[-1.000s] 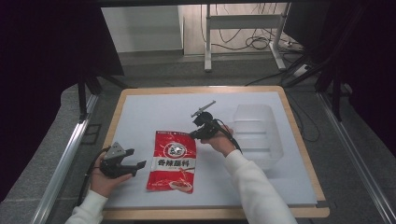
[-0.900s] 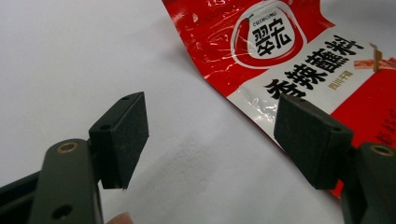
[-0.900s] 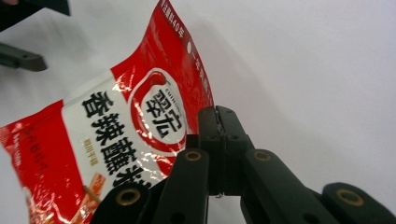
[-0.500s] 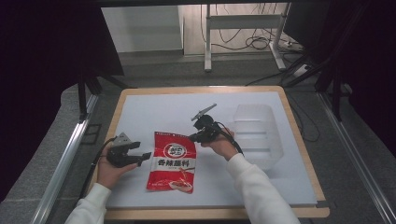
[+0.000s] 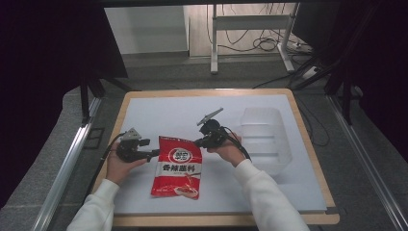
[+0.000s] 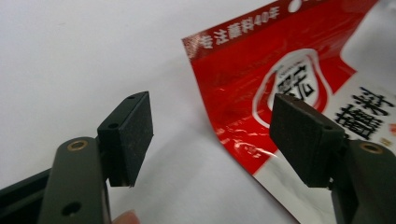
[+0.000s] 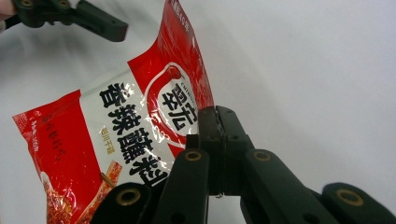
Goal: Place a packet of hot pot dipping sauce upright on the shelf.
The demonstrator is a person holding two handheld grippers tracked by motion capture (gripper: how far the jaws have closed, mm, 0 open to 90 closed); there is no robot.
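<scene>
Covering most of the table (image 5: pixel 144 115), a white sheet carries everything you work on. Toward its right edge stands a clear plastic bin (image 5: pixel 265 138). Nearer the middle and the front edge lies your red seasoning packet (image 5: pixel 177 166), flat, printed face up. Your right gripper (image 5: pixel 198 143) has its 2 jaws pressed together on the packet's right edge near the top corner, pinching it. Your left gripper (image 5: pixel 155 153) sits just beside the packet's top left corner, jaws spread wide with 1 pad (image 6: pixel 301 137) over the film.
</scene>
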